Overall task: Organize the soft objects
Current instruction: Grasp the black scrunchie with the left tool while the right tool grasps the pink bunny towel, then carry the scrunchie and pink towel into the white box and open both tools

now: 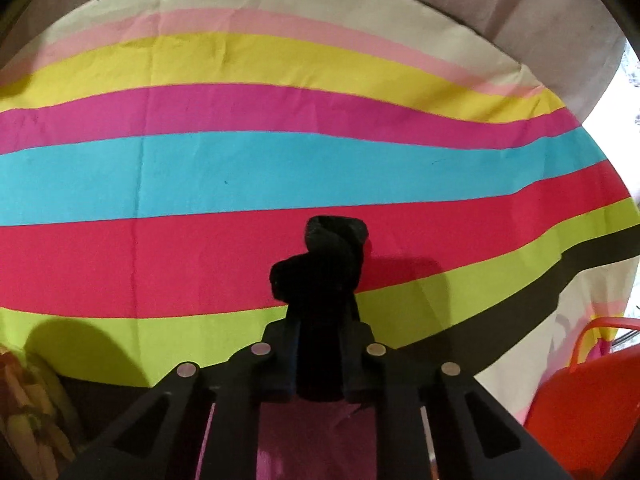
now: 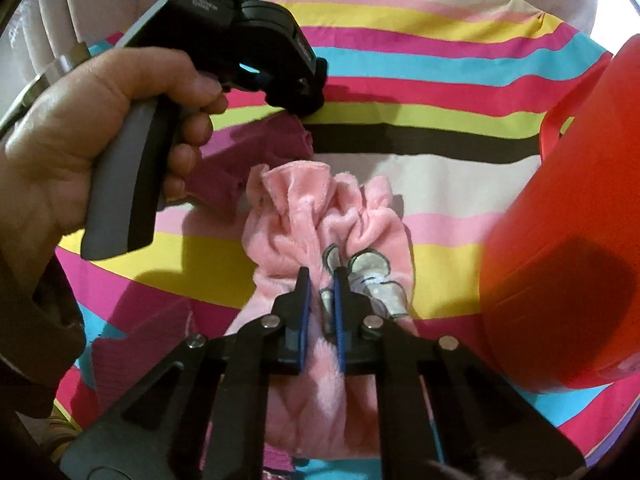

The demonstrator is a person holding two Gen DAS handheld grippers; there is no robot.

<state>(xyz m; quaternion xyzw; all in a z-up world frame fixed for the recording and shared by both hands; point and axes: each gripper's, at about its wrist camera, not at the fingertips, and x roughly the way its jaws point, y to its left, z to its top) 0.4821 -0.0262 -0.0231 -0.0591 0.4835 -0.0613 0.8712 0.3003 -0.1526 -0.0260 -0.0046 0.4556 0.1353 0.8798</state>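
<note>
The right tool point(image 2: 320, 274) is pinching a bunched fold of the pink plush cloth point(image 2: 320, 216) between its blue-lined fingers point(image 2: 305, 304), narrow. The cloth is lying directly under and ahead of it on the striped sheet point(image 2: 440, 80), with a red plastic bin point(image 2: 568, 240) to its right. Ahead-left, the left tool point(image 1: 320, 256) is gripping a dark, black-looking fabric piece point(image 1: 320, 264) above a magenta cloth point(image 2: 256, 148).
</note>
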